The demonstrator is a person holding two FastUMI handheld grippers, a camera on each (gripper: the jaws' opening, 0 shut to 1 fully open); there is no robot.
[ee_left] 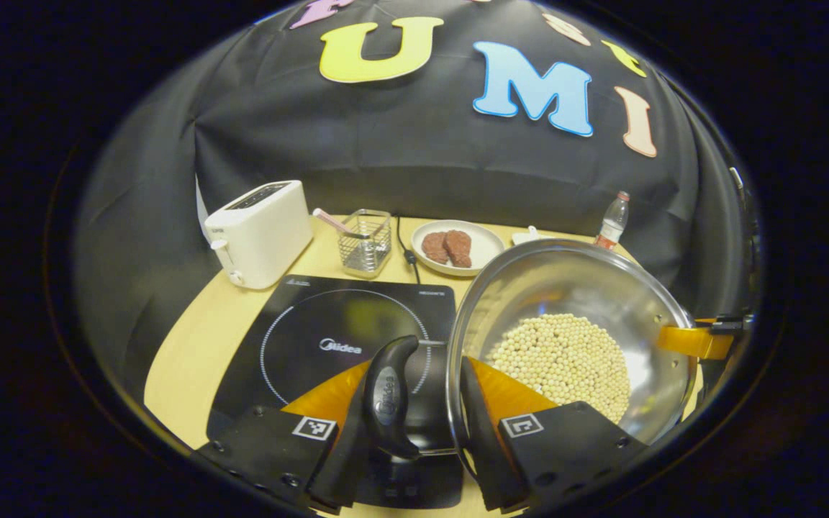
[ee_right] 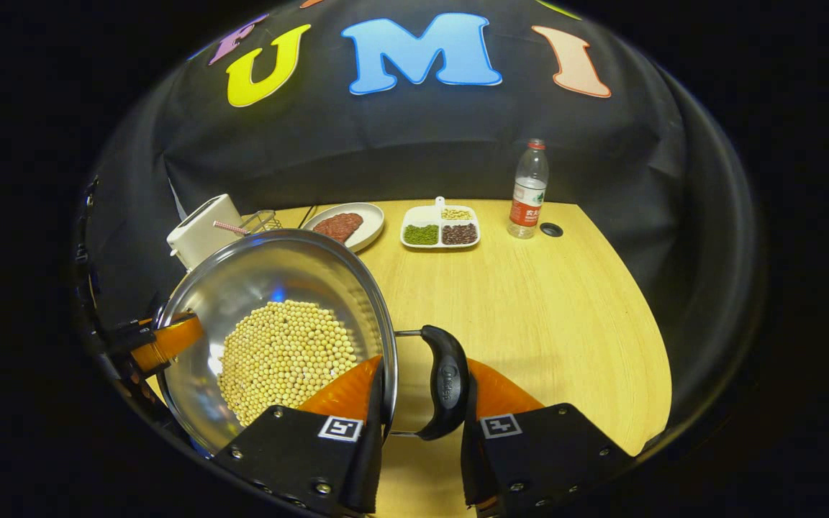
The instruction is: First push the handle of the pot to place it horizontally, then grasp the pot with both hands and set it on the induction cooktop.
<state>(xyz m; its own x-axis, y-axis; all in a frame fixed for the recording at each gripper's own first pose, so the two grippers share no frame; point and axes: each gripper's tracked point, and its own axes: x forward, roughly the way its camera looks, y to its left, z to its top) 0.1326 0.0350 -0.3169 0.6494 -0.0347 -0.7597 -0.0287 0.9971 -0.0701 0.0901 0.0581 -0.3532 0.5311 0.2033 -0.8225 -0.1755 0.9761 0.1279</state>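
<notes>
A steel pot [ee_left: 573, 288] of pale round beans [ee_left: 565, 360] is held between my two grippers. My left gripper [ee_left: 418, 374] is shut on its near black side handle [ee_left: 388, 396], one finger outside the handle and the other inside the pot wall. In the right gripper view, my right gripper [ee_right: 425, 367] clamps the opposite black handle [ee_right: 447, 381] and the rim of the pot [ee_right: 270, 273] the same way. Each gripper shows at the pot's far rim in the other's view: right gripper [ee_left: 702, 339], left gripper [ee_right: 162, 342]. The black induction cooktop [ee_left: 328, 338] lies just left of the pot, whose edge overlaps it.
Behind the cooktop stand a white toaster [ee_left: 260, 230], a wire basket [ee_left: 365, 241] and a plate of meat patties [ee_left: 458, 244]. A divided dish of beans [ee_right: 441, 226] and a water bottle [ee_right: 528, 191] sit at the back of the wooden table [ee_right: 544, 309].
</notes>
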